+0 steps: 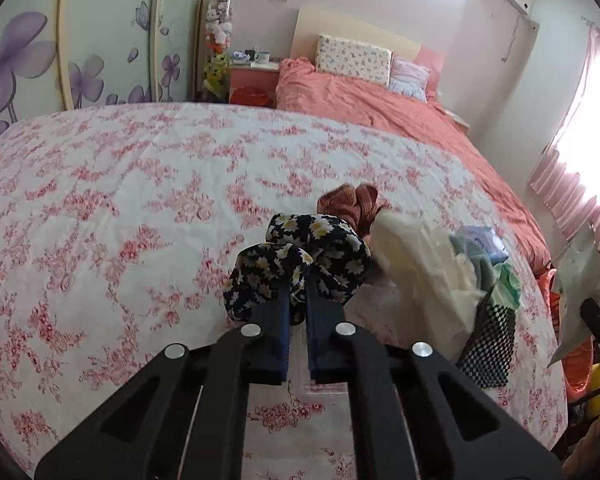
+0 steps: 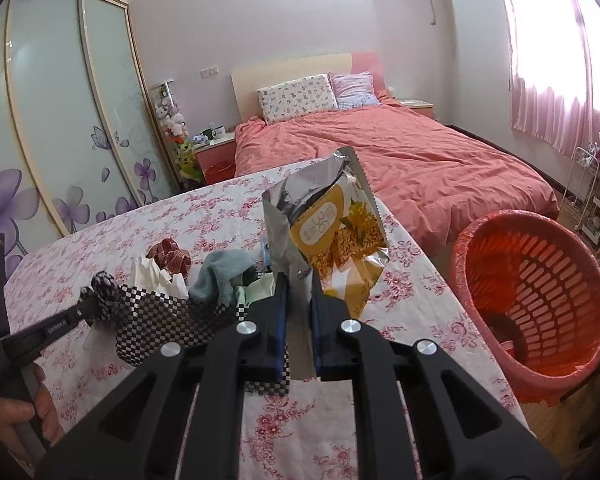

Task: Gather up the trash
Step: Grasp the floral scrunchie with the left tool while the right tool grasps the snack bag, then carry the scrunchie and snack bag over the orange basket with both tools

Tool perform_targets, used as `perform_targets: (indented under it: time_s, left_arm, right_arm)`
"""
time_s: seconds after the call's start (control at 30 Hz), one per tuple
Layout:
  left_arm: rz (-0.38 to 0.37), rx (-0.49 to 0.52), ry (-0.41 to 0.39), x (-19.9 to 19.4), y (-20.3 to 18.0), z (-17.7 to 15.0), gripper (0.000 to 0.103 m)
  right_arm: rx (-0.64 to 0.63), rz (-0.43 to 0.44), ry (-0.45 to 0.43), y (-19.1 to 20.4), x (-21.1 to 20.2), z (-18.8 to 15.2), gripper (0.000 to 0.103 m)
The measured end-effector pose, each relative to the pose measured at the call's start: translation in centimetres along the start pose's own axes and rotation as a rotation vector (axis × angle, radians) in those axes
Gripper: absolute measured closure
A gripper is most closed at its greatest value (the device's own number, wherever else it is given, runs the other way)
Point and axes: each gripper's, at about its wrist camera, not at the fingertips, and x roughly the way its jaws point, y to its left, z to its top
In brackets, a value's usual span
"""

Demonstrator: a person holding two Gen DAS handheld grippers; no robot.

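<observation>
My left gripper (image 1: pixel 298 284) is shut on a dark floral scrunchie (image 1: pixel 300 256), held above the flowered table cover (image 1: pixel 100 220). In the right wrist view that scrunchie (image 2: pixel 104 292) shows at the left gripper's tip, beside a checkered basket (image 2: pixel 160 320). My right gripper (image 2: pixel 299 280) is shut on an opened yellow and silver snack bag (image 2: pixel 332 228), held upright above the table's right side. A red slotted trash bin (image 2: pixel 540 304) with a pink liner stands on the floor to the right of the table.
The basket (image 1: pixel 488 344) holds white tissue (image 1: pixel 416 264), blue and green cloths (image 2: pixel 224 272). A brown scrunchie (image 2: pixel 170 256) lies behind it. A bed with a coral cover (image 2: pixel 400 160) stands beyond the table. A wardrobe (image 2: pixel 60 120) is at left, curtains (image 2: pixel 560 60) at right.
</observation>
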Motion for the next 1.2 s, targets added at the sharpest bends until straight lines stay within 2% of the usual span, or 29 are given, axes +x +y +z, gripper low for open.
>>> perform_targets:
  time_s: [0.37,0.63,0.87,1.07,1.2]
  left_arm:
    - [-0.035,0.024,-0.106,-4.3,-1.1,1.9,0.098]
    - [-0.062,0.033,-0.137,-6.2,-2.5,2.8,0.098]
    - [-0.067,0.052,-0.187,-7.8,-4.1,4.9,0.098]
    - [-0.109,0.084,-0.182,-8.1,-6.5,5.3,0.098]
    - [-0.164,0.112,-0.160,-7.6,-9.1,4.8,0.098]
  right_arm:
    - [0.006,-0.004,-0.045,-1.4,-2.8,0.9,0.092]
    - [0.018,-0.018,-0.071,-3.0,-4.6,1.0,0.092]
    - [0.034,-0.032,-0.097,-4.6,-6.0,1.3,0.092]
    - [0.044,-0.046,-0.109,-5.9,-6.6,1.3,0.092]
    - [0.051,-0.060,-0.121,-7.1,-7.1,1.6,0.092]
